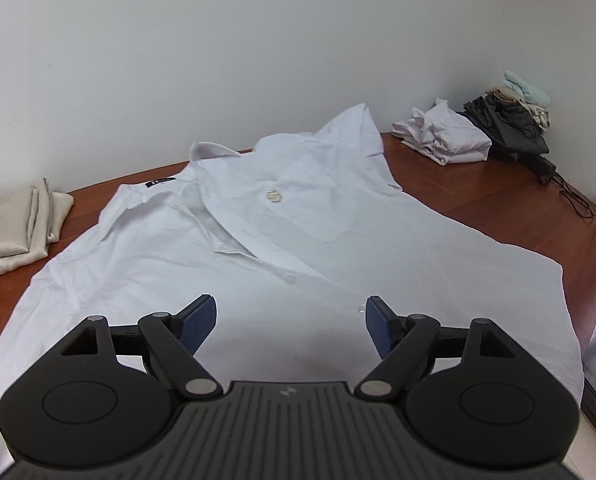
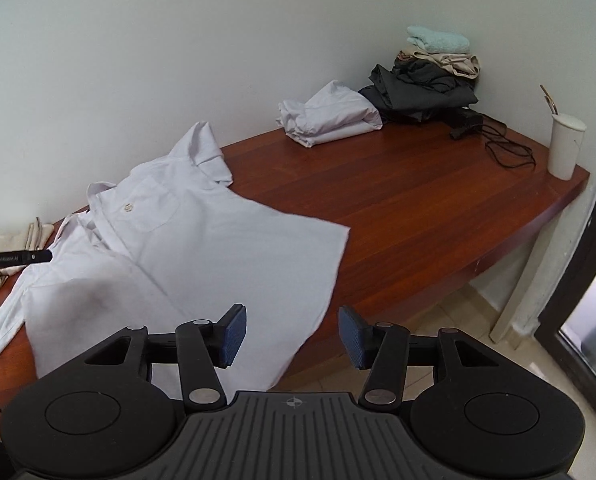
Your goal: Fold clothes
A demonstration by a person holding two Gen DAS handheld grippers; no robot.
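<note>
Spread across the reddish wooden desk (image 2: 417, 200), a white short-sleeved shirt (image 1: 258, 248) lies front up, collar toward the wall, with its buttoned placket running down the middle and a chest pocket carrying a small round badge (image 1: 274, 196). One sleeve is turned up against the wall, and the hem nearest the camera hangs a little over the desk's front edge in the right wrist view.

The left gripper (image 1: 291, 326) hovers above the lower part of the shirt — its blue-padded fingers (image 1: 197, 326) stand wide apart with nothing between them, and no cloth touches the pads. The right gripper (image 2: 291, 338) hangs over the shirt's hem at the desk edge; its fingers (image 2: 232, 336) stand moderately apart and grip nothing either.

Only one container shows: a tall white paper cup (image 2: 565, 146) at the far right corner of the desk, upright, with a couple of thin sticks (image 2: 549, 100) poking out of its top — what else it holds cannot be seen.

Well behind the shirt, near the wall, sits a loosely folded white garment (image 2: 329, 120), and just beside it a stack of dark, beige and mint-green clothes (image 2: 429, 76). A black cable (image 2: 505, 148) trails across the desk between that stack and the cup. At the left end lies a folded beige cloth (image 1: 14, 228).
</note>
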